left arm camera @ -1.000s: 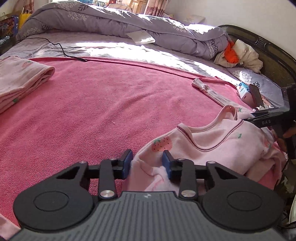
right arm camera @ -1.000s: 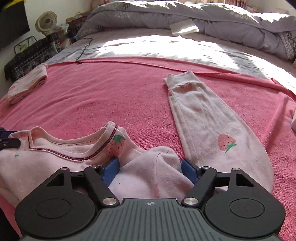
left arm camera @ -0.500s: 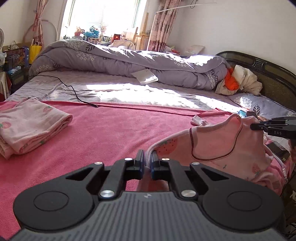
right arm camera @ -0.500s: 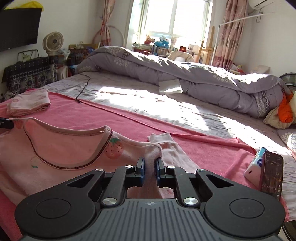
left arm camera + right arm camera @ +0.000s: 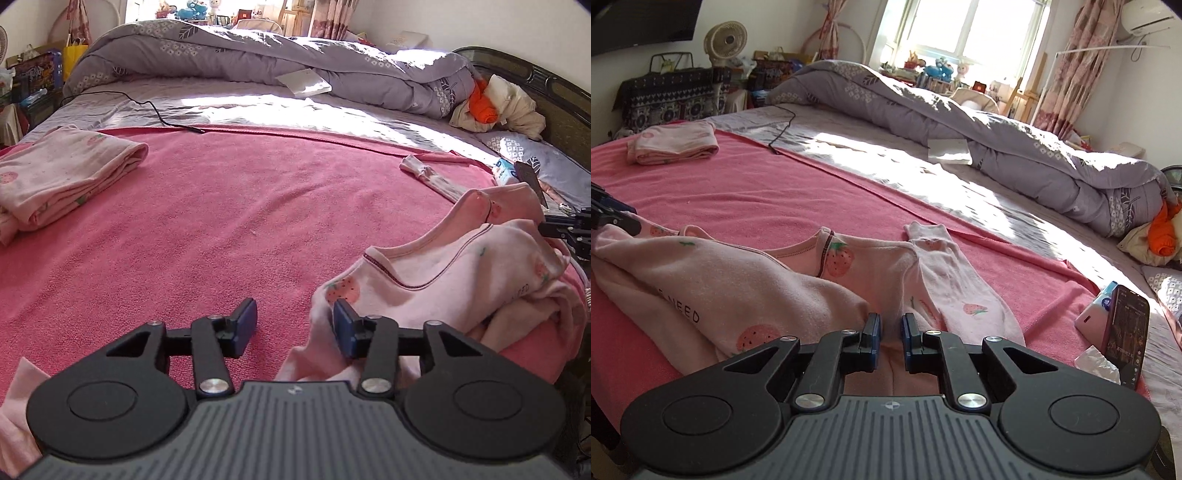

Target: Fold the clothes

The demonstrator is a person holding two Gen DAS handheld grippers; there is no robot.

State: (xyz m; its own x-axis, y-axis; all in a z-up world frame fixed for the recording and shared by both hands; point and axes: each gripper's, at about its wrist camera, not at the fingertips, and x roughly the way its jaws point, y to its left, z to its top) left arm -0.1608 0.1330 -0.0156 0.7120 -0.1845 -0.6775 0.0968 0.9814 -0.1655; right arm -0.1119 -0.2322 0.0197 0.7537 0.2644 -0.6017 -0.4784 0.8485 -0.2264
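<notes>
The pink blanket (image 5: 229, 221) covers the near part of the bed and lies bare across its whole middle, from the folded pink clothes (image 5: 62, 177) at its far left corner to the pink strawberry top (image 5: 454, 269) heaped at its near right edge. Behind the blanket's far hem run the grey sheet and a black cable (image 5: 162, 114), then the rolled grey duvet (image 5: 295, 55). One sleeve (image 5: 953, 273) of the top stretches flat toward that hem. At the right border a phone (image 5: 1126, 328) leans against a tissue packet (image 5: 1097, 310), near the sleeve but apart from it.

The left gripper (image 5: 293, 325) points down over the near edge; its jaws are opening, with the top's shoulder hem lying loose against the right blue pad and nothing pressed between them. The right gripper (image 5: 891, 332) also tilts downward, and its jaws are nearly together, pinching a fold of the top's fabric by the sleeve seam.

Half a second ago both grippers held the top stretched up off the blanket, neckline raised between them. The garment has since sagged into a crumpled pile, the left jaws have let the shoulder go, and the left view has dipped back toward the blanket.
</notes>
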